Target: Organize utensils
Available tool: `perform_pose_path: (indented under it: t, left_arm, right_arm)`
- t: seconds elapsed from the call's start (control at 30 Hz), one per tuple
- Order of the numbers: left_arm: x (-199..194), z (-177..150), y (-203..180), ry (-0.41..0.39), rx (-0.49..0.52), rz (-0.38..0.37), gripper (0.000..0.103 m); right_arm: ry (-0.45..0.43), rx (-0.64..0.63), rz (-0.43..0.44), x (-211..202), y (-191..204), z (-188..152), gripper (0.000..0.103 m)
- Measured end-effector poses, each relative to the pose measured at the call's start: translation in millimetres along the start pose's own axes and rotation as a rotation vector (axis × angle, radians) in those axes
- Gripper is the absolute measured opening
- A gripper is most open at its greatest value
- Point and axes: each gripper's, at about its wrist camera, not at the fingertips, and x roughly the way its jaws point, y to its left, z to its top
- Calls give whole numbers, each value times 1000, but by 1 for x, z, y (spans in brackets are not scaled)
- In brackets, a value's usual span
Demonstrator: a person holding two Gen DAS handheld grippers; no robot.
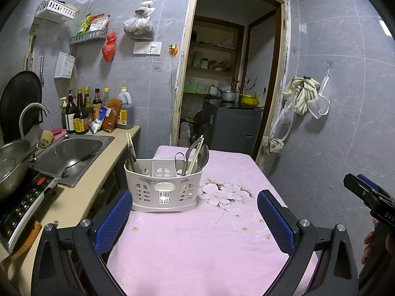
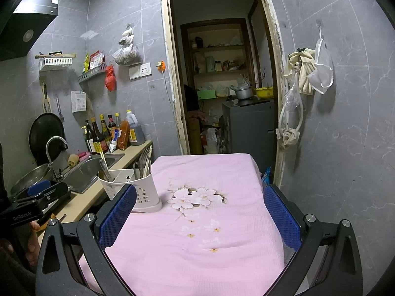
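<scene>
A white slotted utensil caddy point(image 1: 164, 187) stands on the pink-clothed table point(image 1: 197, 251). Its left compartment holds chopsticks point(image 1: 130, 143) and a spoon. The right one holds scissors point(image 1: 180, 159), spoons point(image 1: 203, 156) and more chopsticks; the middle compartment looks empty. My left gripper point(image 1: 195, 202) is open just in front of the caddy, with nothing between its blue pads. In the right wrist view the caddy point(image 2: 144, 192) is at the table's left edge, partly behind the left finger. My right gripper point(image 2: 200, 197) is open and empty over the cloth point(image 2: 197, 246), right of the caddy.
A counter runs along the left with a steel sink point(image 1: 71, 155) holding a ladle point(image 1: 74, 166), an induction cooker point(image 1: 22, 204), a metal bowl point(image 1: 12, 165) and sauce bottles point(image 1: 81, 113). An open doorway point(image 1: 229, 74) lies beyond the table. A tiled wall is on the right.
</scene>
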Motion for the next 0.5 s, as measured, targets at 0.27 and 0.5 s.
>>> perform_pose_path:
  t: [0.27, 0.5]
  left_arm:
    - [0, 0, -1, 1, 0, 1, 102]
    - [1, 0, -1, 1, 0, 2, 102]
  right_arm:
    - [3, 1, 1, -1, -1, 0, 101]
    - [3, 2, 1, -1, 0, 0, 101]
